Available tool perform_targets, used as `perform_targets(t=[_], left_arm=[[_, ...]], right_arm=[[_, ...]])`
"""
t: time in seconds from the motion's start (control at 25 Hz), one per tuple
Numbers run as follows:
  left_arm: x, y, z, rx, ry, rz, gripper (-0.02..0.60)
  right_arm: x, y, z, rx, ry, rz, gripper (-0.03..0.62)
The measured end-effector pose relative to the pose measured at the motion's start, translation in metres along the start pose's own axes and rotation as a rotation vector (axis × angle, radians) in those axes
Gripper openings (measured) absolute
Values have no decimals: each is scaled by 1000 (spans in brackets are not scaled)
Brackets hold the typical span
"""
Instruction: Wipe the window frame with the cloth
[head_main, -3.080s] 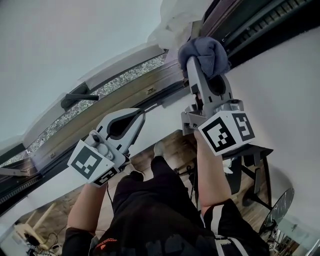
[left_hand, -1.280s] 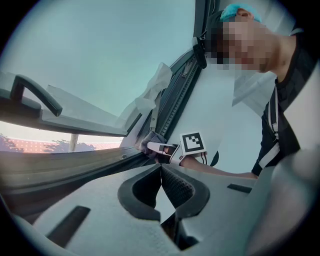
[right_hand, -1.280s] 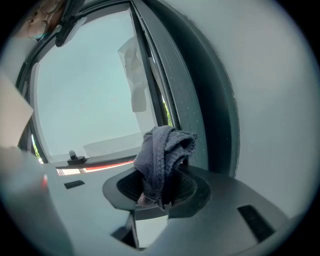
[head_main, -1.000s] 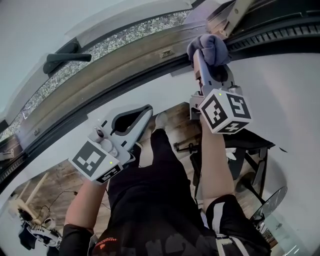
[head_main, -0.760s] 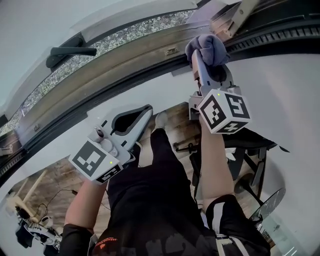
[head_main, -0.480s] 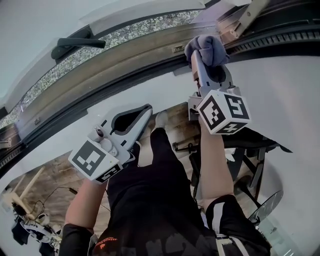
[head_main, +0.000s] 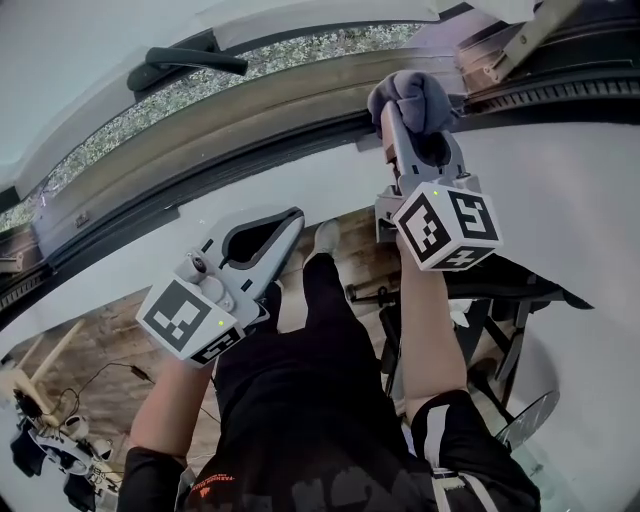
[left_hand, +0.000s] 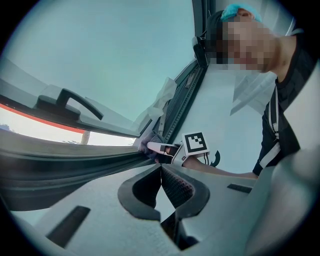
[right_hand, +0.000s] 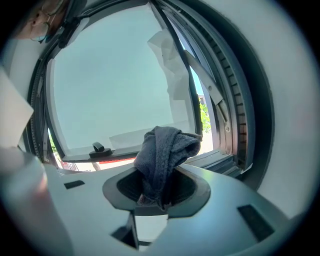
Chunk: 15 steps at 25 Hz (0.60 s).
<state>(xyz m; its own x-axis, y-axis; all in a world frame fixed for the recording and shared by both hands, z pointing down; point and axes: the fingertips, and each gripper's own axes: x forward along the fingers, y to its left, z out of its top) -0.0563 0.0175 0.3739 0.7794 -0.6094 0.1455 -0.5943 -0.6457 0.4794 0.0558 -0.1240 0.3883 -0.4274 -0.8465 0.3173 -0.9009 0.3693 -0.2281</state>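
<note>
Overhead, right gripper (right_hand: 156, 196) clamps cloth (head_main: 412, 95) against window frame (head_main: 200, 142); left gripper (left_hand: 161, 171) closed.

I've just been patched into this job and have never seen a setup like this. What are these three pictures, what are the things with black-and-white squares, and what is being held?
There is no robot here. A person holds a two-jaw tool in each hand, and the cubes with square markers are part of those tools. The head view comes from a camera on the person's head, looking down over both arms at the window. The other two views come from cameras riding on each tool, looking along its jaws. The right tool is clamped on a bunched grey cloth, held up at the window frame. The left tool has its jaws together with nothing between them, and it sits lower, away from the frame. A dark window handle sits further left.
</note>
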Motion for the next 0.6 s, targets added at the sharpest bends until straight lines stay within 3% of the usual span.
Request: perform_targets(t=[0.6], left_arm=[[-29, 4, -4, -12, -28, 39, 20]], right_arm=[[6, 40, -8, -20, 17, 61, 114]])
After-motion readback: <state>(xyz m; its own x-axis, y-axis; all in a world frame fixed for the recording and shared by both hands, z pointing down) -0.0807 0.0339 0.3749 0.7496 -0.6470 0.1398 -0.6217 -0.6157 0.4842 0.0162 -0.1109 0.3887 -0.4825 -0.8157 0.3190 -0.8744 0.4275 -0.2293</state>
